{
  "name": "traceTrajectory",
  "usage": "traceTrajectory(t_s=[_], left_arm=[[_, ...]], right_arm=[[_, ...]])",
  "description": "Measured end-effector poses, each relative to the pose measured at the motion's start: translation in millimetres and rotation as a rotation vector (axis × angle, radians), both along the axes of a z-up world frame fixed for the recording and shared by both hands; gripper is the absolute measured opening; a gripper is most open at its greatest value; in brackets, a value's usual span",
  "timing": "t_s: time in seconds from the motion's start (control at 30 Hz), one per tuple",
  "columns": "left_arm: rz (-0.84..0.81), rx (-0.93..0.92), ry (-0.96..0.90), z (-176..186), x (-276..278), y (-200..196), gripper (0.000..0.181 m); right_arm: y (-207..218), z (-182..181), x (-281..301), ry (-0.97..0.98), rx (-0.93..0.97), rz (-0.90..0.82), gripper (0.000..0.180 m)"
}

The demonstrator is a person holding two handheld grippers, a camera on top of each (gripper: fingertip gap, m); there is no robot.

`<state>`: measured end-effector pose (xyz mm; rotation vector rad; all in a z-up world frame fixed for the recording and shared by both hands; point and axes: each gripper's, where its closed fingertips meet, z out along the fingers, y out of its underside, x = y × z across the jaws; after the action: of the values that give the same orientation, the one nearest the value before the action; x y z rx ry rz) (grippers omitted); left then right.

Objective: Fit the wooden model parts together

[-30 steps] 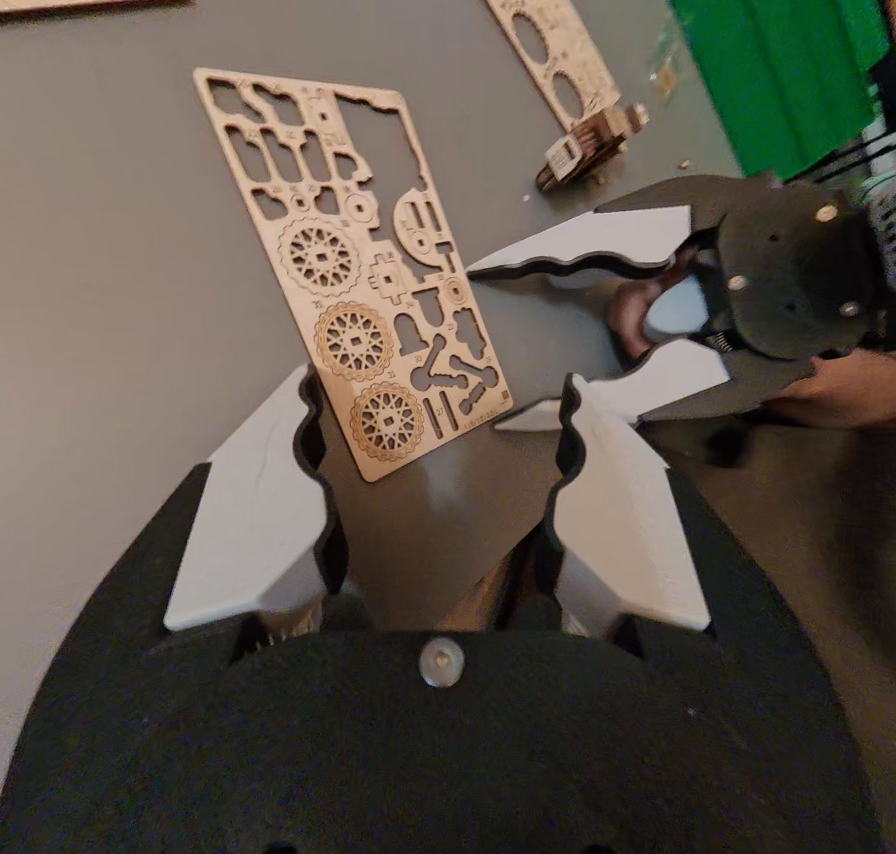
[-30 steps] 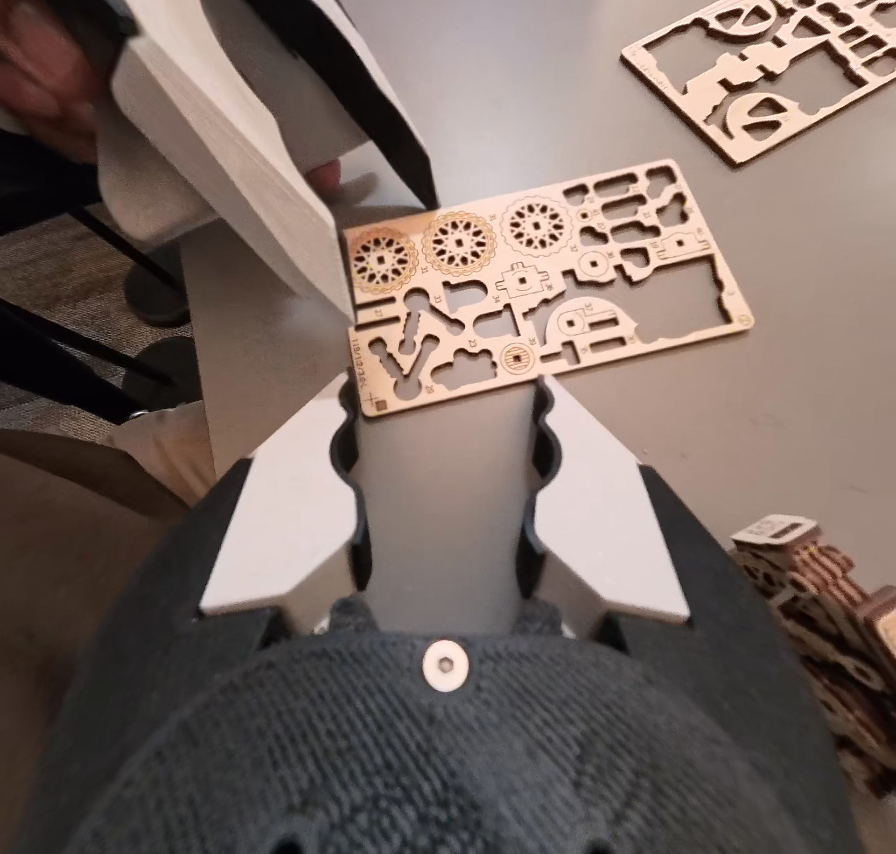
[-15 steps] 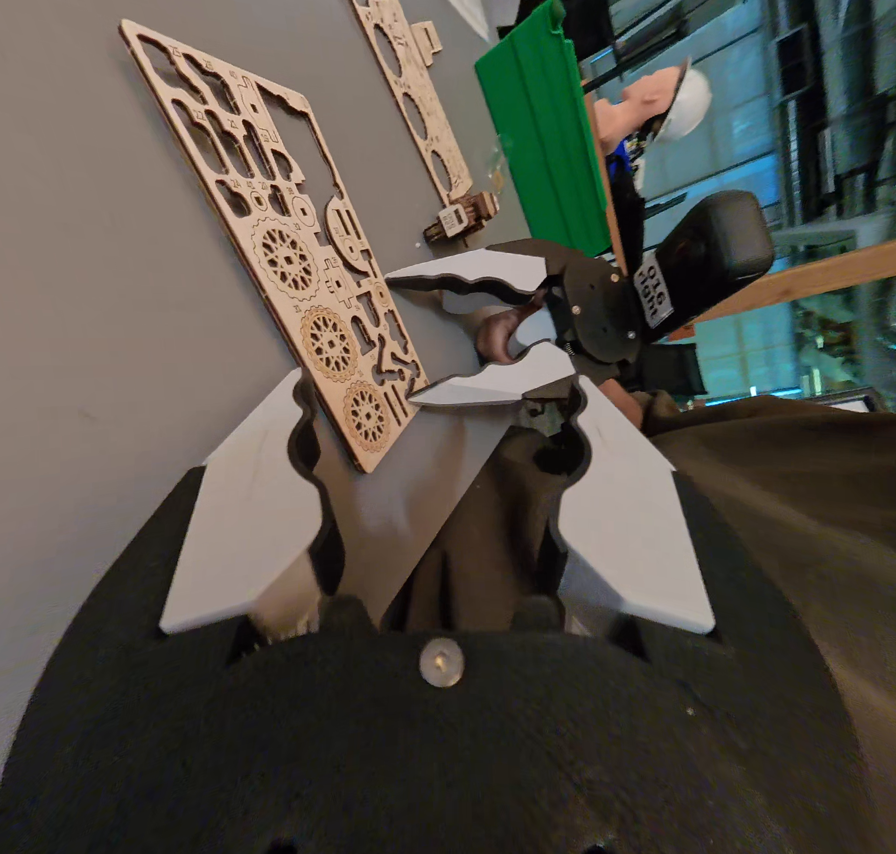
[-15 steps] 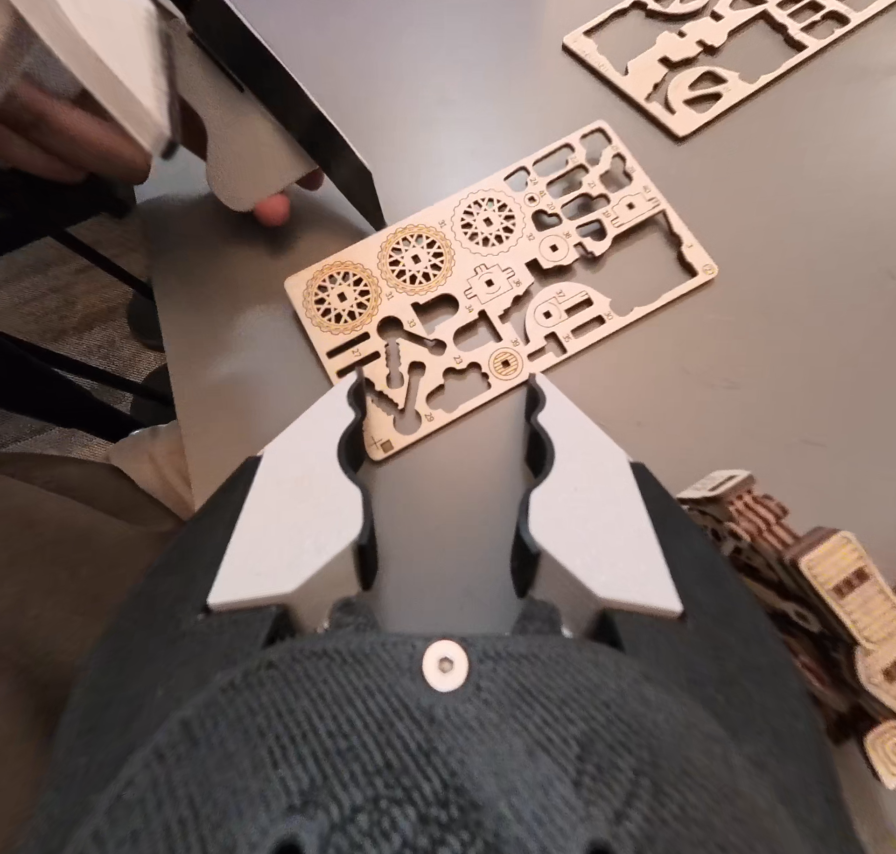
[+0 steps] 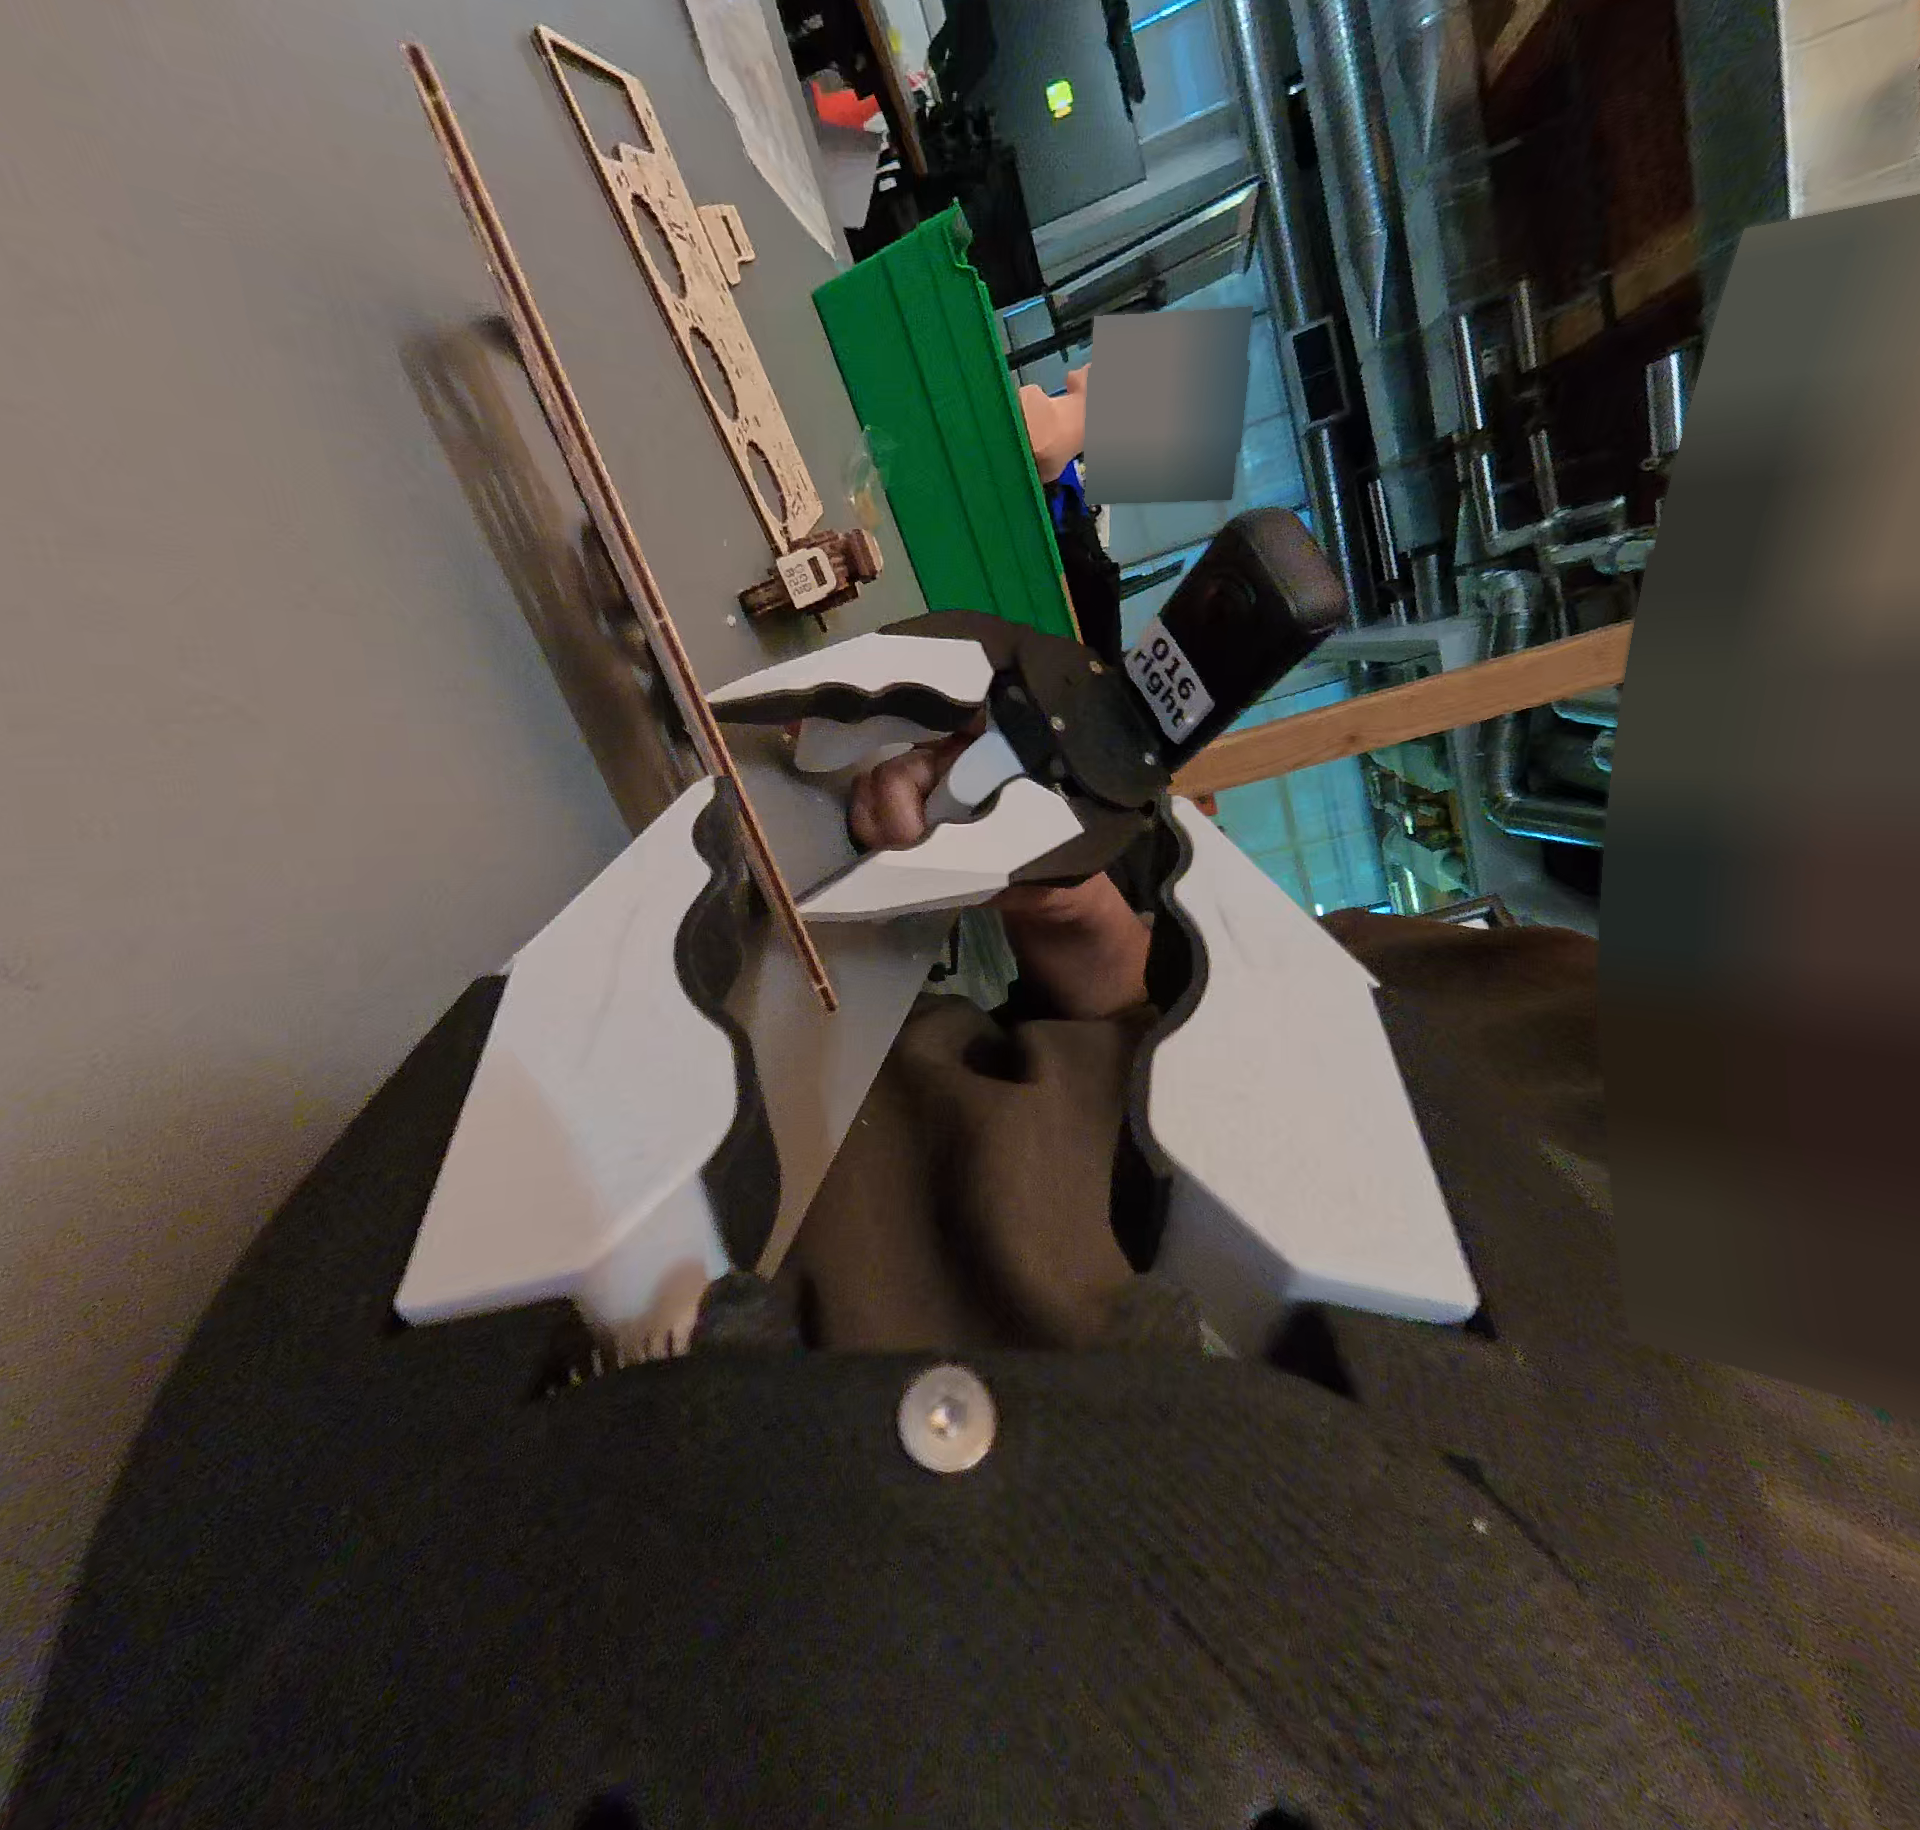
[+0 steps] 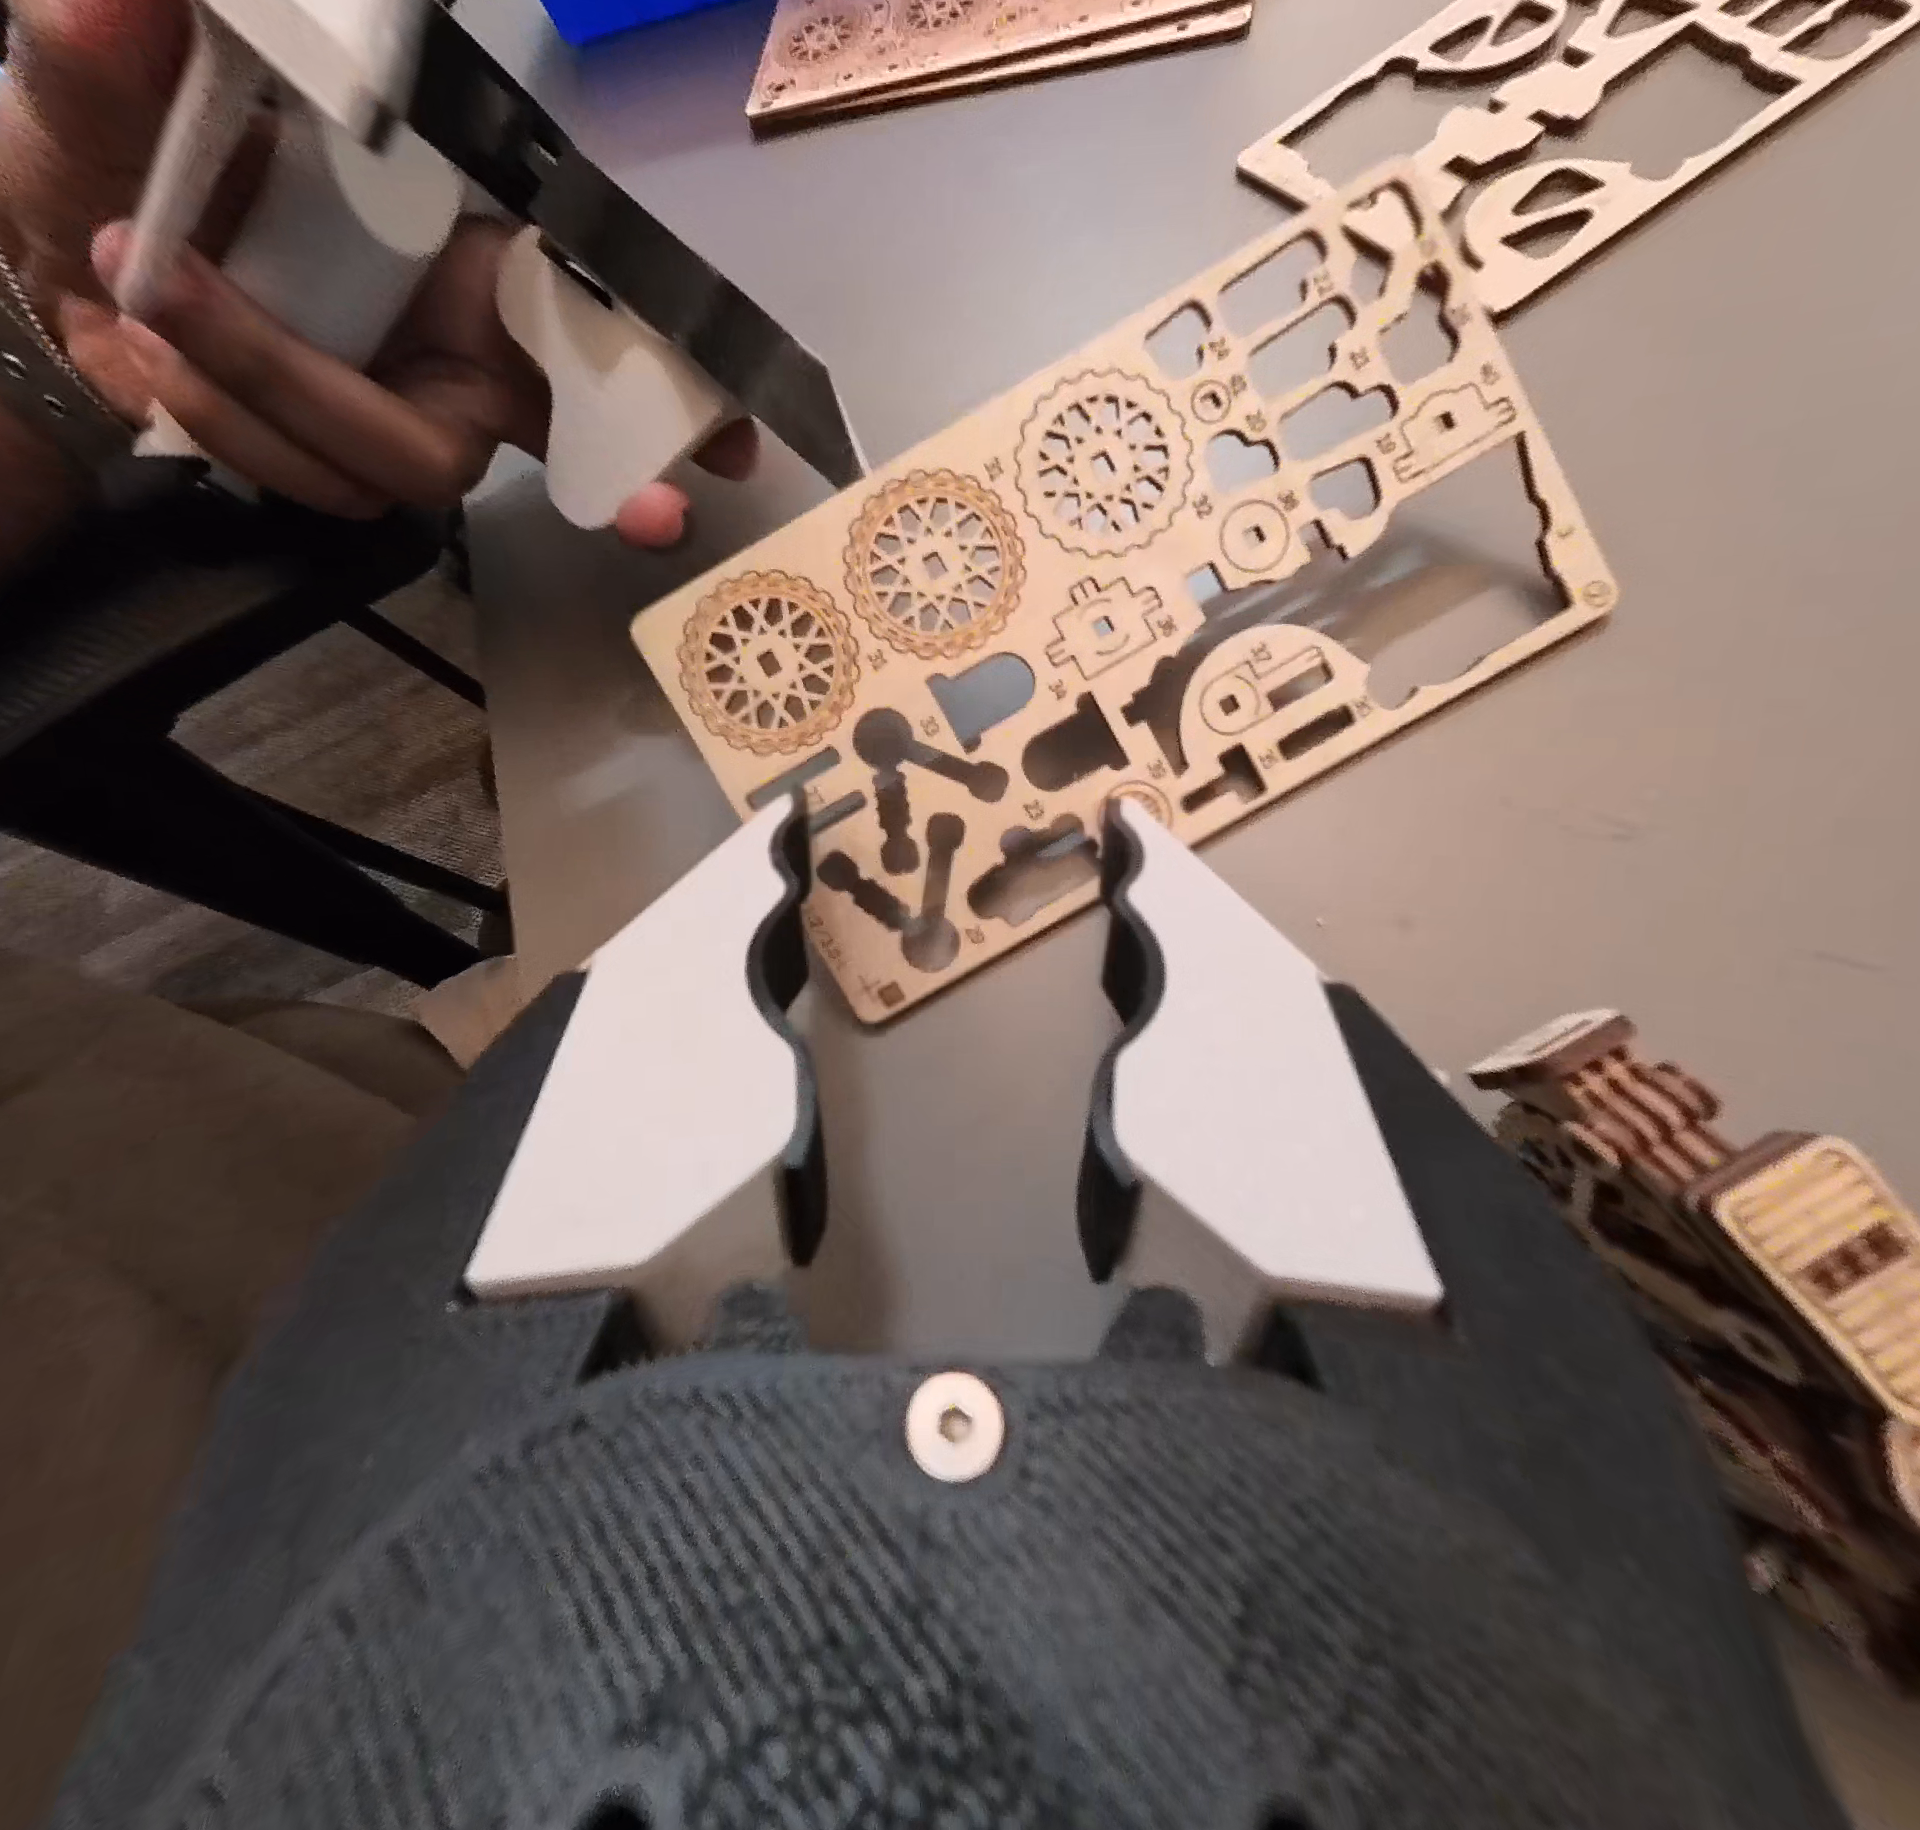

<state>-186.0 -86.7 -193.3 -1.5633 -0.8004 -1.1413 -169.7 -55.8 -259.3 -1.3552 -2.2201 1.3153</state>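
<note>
Gaping near the sheet's near corner, right gripper point(image 6: 951, 824) empty. Lying on grey table point(image 6: 1455, 845), pale wooden sheet point(image 6: 1132, 617): three spoked wheels uncut, many cut-outs. Left gripper point(image 5: 940, 824) likewise spread, empty. Farther, emptier frame point(image 6: 1621, 55).

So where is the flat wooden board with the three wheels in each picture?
Left wrist view: the wooden board shows edge-on, a thin slanted strip left of centre.
Right wrist view: it lies in the middle, face up, showing its wheels.
Shared landmark: the small assembled wooden model on the grey table.
</note>
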Motion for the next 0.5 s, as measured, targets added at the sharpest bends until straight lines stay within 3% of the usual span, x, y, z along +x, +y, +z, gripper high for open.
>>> traceTrajectory(t_s=[0.33, 0.5], left_arm=[[0.035, 0.066, -0.056, 7.4, -0.2, 10.0, 0.061], [0.038, 0.071, -0.061, 7.8, -0.1, 10.2, 0.061]], right_arm=[[-9.6, 9.2, 3.8, 0.016, -0.073, 0.044, 0.051], [-9.5, 9.5, 3.6, 0.027, -0.061, 0.043, 0.052]])
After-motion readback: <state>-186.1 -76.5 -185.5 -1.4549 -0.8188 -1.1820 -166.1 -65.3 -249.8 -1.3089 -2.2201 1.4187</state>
